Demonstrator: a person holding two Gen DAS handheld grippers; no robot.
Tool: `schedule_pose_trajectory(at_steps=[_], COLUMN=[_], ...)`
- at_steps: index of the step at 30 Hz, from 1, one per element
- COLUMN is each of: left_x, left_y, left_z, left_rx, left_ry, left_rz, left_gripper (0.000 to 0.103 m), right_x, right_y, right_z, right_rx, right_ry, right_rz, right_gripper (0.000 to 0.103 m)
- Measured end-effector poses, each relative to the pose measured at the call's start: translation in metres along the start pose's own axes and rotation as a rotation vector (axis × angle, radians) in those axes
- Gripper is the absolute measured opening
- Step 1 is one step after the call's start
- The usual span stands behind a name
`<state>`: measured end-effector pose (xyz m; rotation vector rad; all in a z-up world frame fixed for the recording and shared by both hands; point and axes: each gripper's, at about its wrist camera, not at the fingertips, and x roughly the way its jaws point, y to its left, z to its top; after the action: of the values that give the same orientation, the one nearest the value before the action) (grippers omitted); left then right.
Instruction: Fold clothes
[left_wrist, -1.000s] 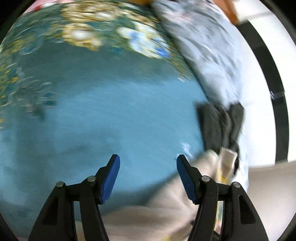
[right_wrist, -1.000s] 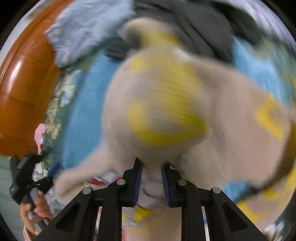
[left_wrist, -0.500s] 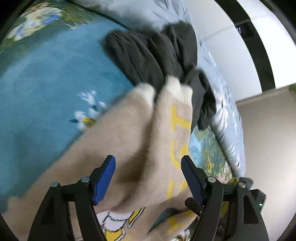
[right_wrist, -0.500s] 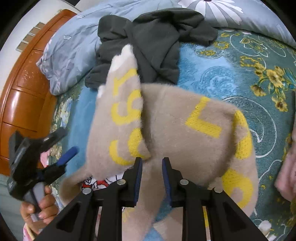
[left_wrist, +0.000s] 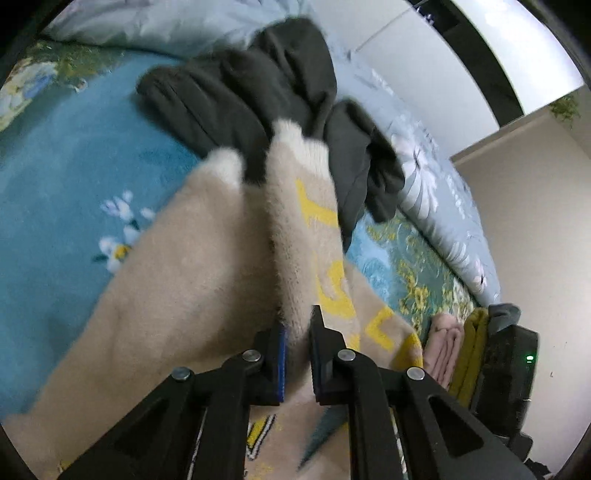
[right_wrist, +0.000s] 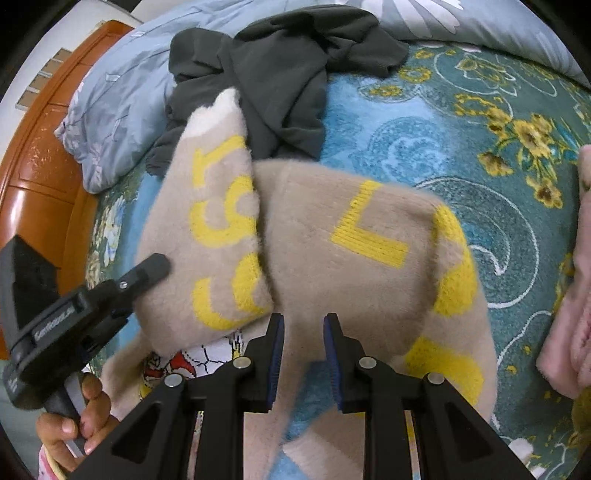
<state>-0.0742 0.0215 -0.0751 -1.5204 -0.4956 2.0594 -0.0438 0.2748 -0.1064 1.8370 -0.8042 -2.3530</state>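
Note:
A fuzzy beige sweater with yellow letters (right_wrist: 332, 236) lies on the teal floral bedspread (right_wrist: 480, 122). One sleeve (right_wrist: 221, 229) is folded across its body. My left gripper (left_wrist: 297, 332) is shut on that sleeve (left_wrist: 306, 236) near its base; it also shows in the right wrist view (right_wrist: 147, 273) at the sleeve's left edge. My right gripper (right_wrist: 303, 332) has its jaws a little apart over the sweater's lower edge, with beige cloth between them.
A crumpled dark grey garment (right_wrist: 273, 74) lies just beyond the sweater, also in the left wrist view (left_wrist: 258, 96). A pale blue quilt (left_wrist: 436, 184) runs along the bed's far side. Folded pink and yellow clothes (left_wrist: 454, 343) lie at right. An orange wooden headboard (right_wrist: 33, 177) stands at left.
My left gripper swung over the sweater and closed on the folded sleeve. The right gripper's jaws opened slightly. The sweater came to rest flat on the bedspread.

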Motion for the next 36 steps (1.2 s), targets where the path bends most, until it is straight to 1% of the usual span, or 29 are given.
schedule_pose_trajectory(at_steps=[1,3,4,6,10,11,12,14,17,19,20,23,25,27,29,31,33,34,35,36], left_x=[-0.007,-0.031,-0.052,-0.085,-0.135,-0.143,-0.146,-0.149,-0.142,-0.136,-0.134,-0.13,-0.132,-0.137,-0.141,-0.138,-0.126,-0.121,-0.119,-0.12], left_y=[0.005,0.018,0.031,0.056,0.113,0.133,0.144,0.177,0.215,0.233,0.237,0.237,0.23,0.213,0.196,0.19,0.197,0.204,0.213,0.219], left_z=[0.004,0.014,0.021,0.033,0.053,0.056,0.056,0.053,0.038,0.029,0.027,0.027,0.033,0.046,0.052,0.055,0.054,0.052,0.045,0.039], left_rx=[-0.006,-0.021,-0.038,-0.088,-0.2,-0.234,-0.252,-0.307,-0.419,-0.479,-0.493,-0.484,-0.441,-0.355,-0.29,-0.244,-0.245,-0.269,-0.323,-0.363], left_ry=[-0.026,-0.124,-0.194,-0.292,-0.42,-0.421,-0.416,-0.389,-0.344,-0.323,-0.32,-0.315,-0.309,-0.329,-0.35,-0.349,-0.264,-0.225,-0.199,-0.201], left_rz=[0.006,0.031,0.055,0.099,0.253,0.296,0.334,0.417,0.414,0.397,0.387,0.389,0.417,0.451,0.462,0.488,0.539,0.544,0.527,0.502], left_gripper=[0.01,0.01,0.01,0.01,0.01,0.01,0.01,0.01,0.01,0.01,0.01,0.011,0.011,0.011,0.011,0.014,0.014,0.015,0.016,0.02], right_x=[0.001,0.002,0.003,0.005,0.012,0.014,0.016,0.019,0.024,0.026,0.027,0.028,0.028,0.028,0.029,0.03,0.031,0.032,0.032,0.033], right_y=[0.002,0.005,0.006,0.009,0.014,0.015,0.016,0.018,0.023,0.024,0.024,0.021,0.021,0.023,0.022,0.022,0.023,0.025,0.026,0.027], right_z=[0.0,-0.001,0.0,-0.001,-0.003,-0.003,-0.003,-0.004,-0.005,-0.006,-0.007,-0.007,-0.007,-0.006,-0.006,-0.006,-0.006,-0.006,-0.006,-0.006], right_rx=[-0.002,-0.001,-0.003,-0.013,-0.019,-0.023,-0.028,-0.038,-0.046,-0.046,-0.046,-0.043,-0.042,-0.037,-0.033,-0.031,-0.031,-0.032,-0.033,-0.037], right_ry=[0.001,-0.001,-0.001,-0.002,0.01,0.014,0.019,0.03,0.043,0.05,0.053,0.057,0.053,0.051,0.054,0.057,0.063,0.065,0.068,0.071], right_rz=[-0.002,-0.009,-0.011,-0.016,-0.026,-0.027,-0.028,-0.029,-0.033,-0.037,-0.041,-0.049,-0.06,-0.064,-0.064,-0.066,-0.063,-0.061,-0.058,-0.055], right_gripper=[0.025,0.025,0.025,0.025,0.025,0.025,0.025,0.025,0.025,0.025,0.025,0.025,0.025,0.025,0.025,0.025,0.025,0.025,0.025,0.025])
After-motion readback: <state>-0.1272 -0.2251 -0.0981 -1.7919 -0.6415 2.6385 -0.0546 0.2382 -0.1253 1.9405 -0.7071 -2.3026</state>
